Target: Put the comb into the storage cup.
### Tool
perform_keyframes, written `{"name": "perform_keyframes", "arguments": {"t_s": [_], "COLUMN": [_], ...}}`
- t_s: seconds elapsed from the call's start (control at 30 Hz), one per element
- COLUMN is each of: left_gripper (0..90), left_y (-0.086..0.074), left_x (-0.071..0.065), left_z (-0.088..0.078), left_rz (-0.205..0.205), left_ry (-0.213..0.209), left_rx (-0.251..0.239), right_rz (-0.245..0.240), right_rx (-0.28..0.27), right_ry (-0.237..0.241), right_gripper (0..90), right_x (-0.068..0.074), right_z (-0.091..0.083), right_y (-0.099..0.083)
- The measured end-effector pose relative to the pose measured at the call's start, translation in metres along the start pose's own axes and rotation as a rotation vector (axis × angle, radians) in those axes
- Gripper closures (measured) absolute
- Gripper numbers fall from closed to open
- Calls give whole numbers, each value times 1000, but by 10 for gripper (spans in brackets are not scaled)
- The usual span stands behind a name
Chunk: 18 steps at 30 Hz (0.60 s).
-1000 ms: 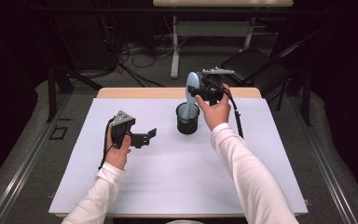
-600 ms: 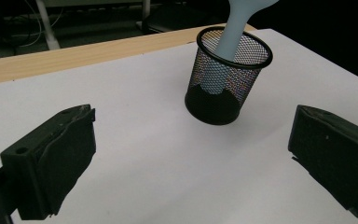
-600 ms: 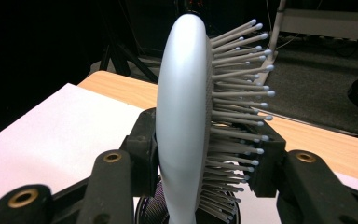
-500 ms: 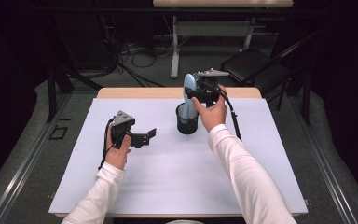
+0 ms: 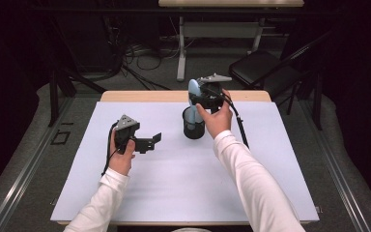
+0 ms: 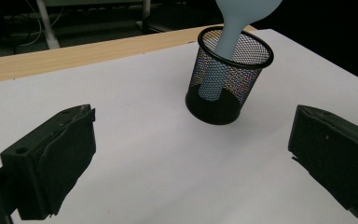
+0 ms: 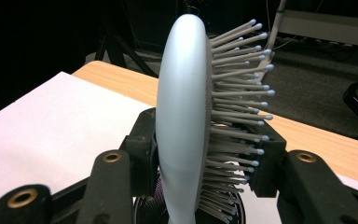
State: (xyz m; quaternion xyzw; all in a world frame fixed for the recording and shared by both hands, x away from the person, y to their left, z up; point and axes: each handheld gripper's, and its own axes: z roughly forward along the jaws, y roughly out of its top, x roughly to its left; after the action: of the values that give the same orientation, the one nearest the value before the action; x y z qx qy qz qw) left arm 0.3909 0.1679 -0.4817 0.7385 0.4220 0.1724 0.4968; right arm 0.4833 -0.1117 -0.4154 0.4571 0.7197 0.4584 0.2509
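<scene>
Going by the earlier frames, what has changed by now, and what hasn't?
The right gripper, shut on the hairbrush, has shifted slightly left, bringing the brush more squarely over the mesh cup, with its handle inside. Nothing was picked up or let go. The left gripper stays open and still; the cup has not moved.

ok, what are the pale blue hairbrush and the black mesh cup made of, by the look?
Pale blue hairbrush: probably plastic, smooth with a soft satin sheen on its back; thin grey bristles with ball tips. Black mesh cup: likely metal wire mesh, matte black, see-through wall with a solid rim and base. The right gripper is clamped on the brush.
</scene>
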Motion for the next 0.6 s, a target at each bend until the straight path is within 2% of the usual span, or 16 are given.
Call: {"name": "perform_keyframes", "arguments": {"t_s": [0.27, 0.6], "left_gripper": [8, 8], "left_y": [-1, -1], "left_x": [-1, -1], "left_z": [1, 2], "left_rz": [2, 7], "left_ry": [0, -1], "left_rx": [3, 9], "right_rz": [2, -48], "right_rx": [6, 15], "right_ry": [-1, -3], "right_gripper": [523, 497], "right_x": [-2, 6], "right_z": [4, 3], "right_y": [-10, -11]}}
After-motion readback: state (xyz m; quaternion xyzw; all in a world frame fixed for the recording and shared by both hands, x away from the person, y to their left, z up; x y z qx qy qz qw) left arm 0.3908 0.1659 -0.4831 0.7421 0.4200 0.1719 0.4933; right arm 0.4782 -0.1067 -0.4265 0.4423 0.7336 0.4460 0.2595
